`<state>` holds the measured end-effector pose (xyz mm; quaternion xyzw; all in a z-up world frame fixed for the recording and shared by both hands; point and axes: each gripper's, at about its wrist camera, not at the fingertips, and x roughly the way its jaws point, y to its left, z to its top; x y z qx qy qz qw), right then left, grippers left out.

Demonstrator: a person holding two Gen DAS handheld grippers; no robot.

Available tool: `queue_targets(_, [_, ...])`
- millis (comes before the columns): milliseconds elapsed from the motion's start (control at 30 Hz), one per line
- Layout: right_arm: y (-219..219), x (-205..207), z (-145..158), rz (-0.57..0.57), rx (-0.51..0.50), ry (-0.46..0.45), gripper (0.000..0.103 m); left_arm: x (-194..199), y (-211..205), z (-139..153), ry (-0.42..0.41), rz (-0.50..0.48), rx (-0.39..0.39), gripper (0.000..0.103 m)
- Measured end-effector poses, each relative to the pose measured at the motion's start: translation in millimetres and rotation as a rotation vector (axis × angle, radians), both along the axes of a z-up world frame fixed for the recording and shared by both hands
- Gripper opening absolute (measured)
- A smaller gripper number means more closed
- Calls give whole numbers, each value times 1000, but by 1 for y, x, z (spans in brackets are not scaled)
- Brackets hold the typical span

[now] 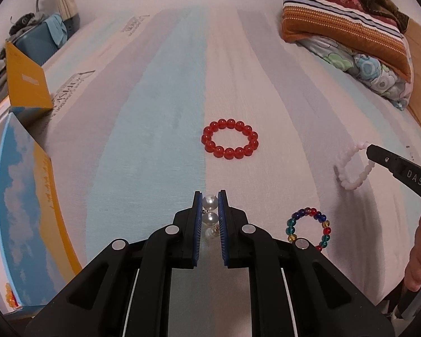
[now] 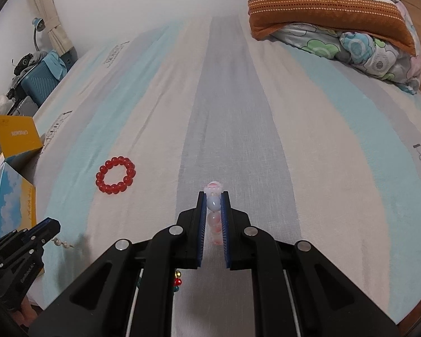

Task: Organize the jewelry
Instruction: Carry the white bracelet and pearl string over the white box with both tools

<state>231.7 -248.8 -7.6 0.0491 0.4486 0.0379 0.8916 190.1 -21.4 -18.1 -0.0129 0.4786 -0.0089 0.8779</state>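
Your left gripper (image 1: 210,200) pinches a string of white pearls (image 1: 210,210) between its narrow blue pads, held just above the striped bedsheet (image 1: 154,112). Your right gripper (image 2: 213,196) is clamped on a pale pink bead bracelet (image 2: 214,205), which hangs off the sheet. Just right of your left gripper, a multicoloured bead bracelet (image 1: 308,229) lies flat on the sheet. Farther out, a red bead bracelet (image 1: 230,138) rests alone mid-bed. At the left edge sit open boxes (image 1: 28,84), one perhaps already holding orange beads, though the view is poor. A striped pillow (image 1: 342,14) lies at the far right.
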Motion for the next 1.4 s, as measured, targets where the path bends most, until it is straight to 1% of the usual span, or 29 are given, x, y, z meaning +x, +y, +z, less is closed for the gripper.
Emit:
queue_targets(333, [6, -8, 19, -5, -9, -19, 10, -7, -1, 25, -26, -8, 7, 11])
queue_targets(633, [13, -12, 27, 2, -7, -17, 10, -16, 10, 43, -38, 0, -3, 11])
queue_targets(933, [26, -20, 44, 13, -24, -28, 10, -27, 19, 53, -44, 13, -3, 11])
queue_targets(1400, [52, -31, 60, 41, -34, -44, 10, -44, 44, 65, -58, 41, -9, 11])
